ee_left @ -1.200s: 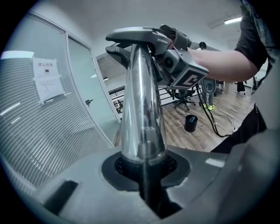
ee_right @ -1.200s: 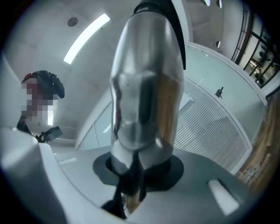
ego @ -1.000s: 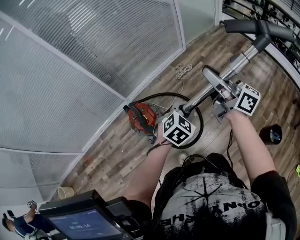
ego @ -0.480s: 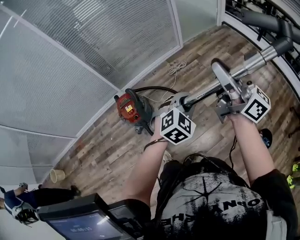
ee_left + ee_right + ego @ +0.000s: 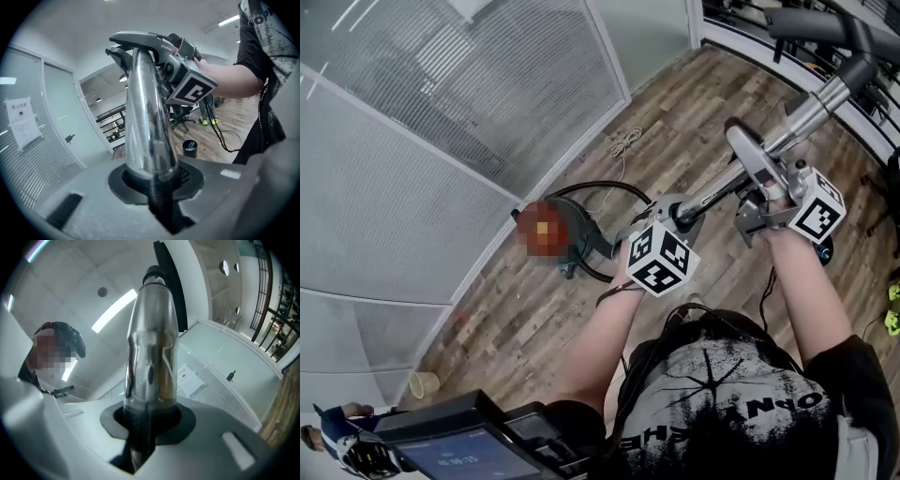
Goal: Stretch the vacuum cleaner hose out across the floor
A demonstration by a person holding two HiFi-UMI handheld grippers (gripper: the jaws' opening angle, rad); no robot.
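Both grippers hold the vacuum cleaner's chrome wand [image 5: 811, 108], which slants up to the right and ends in a dark floor nozzle [image 5: 816, 23]. My left gripper [image 5: 678, 217] is shut on the wand's lower end, where the black hose [image 5: 605, 190] joins. That hose curves back to the canister [image 5: 567, 234] on the wooden floor near the glass wall. Higher up the wand, my right gripper [image 5: 761, 192] is shut on it. The tube [image 5: 147, 117] fills the left gripper [image 5: 154, 180] view, with the right gripper's marker cube [image 5: 190, 89] above. In the right gripper [image 5: 147, 420] view the tube [image 5: 152, 357] rises between the jaws.
A glass partition with blinds [image 5: 441, 122] runs along the left. A white cord [image 5: 623, 142] lies on the floor beyond the canister. A black round object [image 5: 825, 251] sits behind my right hand. A railing [image 5: 741, 14] crosses the top. A screen device [image 5: 459, 445] and a small cup [image 5: 422, 382] are at bottom left.
Both grippers have carried the wand away from the canister, which now sits further left in the picture. The hose's wide loop under the left gripper has drawn out into a flatter curve.
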